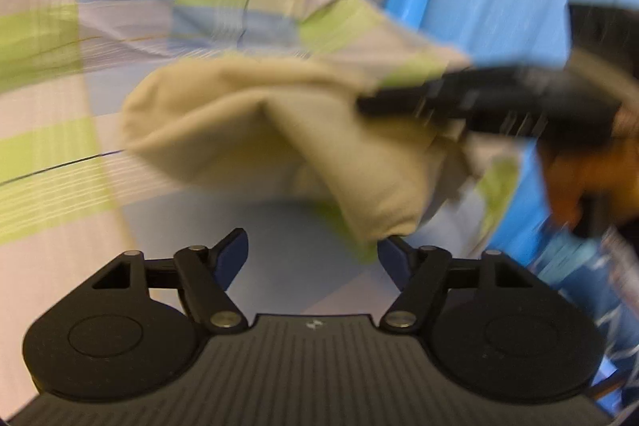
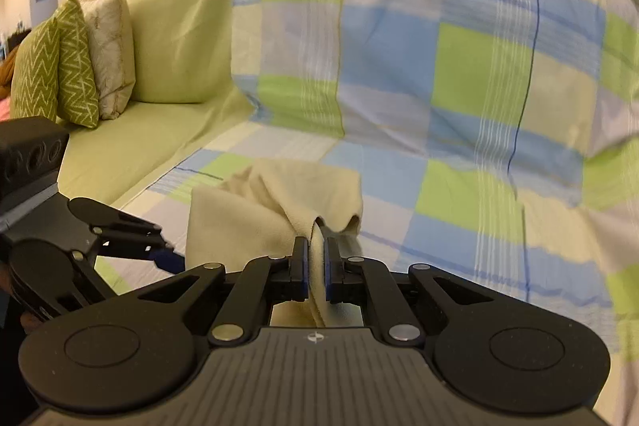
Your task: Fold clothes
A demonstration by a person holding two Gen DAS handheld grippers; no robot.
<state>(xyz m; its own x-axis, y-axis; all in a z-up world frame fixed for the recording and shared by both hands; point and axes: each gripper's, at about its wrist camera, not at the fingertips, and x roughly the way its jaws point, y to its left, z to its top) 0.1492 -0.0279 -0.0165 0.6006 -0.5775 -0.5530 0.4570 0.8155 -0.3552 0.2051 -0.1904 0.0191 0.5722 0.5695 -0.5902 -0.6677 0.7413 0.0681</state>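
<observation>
Two grippers are recorded. Right gripper [image 2: 316, 258]: jaws closed on a fold of the cream cloth [image 2: 255, 210], which is lifted above the checked sheet [image 2: 459, 154] covering the sofa [image 2: 167, 38]. Left gripper [image 1: 312, 254]: jaws spread wide, empty, just beside the cloth. Three cushions [image 2: 72, 62] are stacked at the sofa's far end.

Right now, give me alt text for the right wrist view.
The right gripper has its jaws shut on a cream cloth over a checked sheet draped on a green sofa. The left gripper sits at the cloth's left edge.
</observation>
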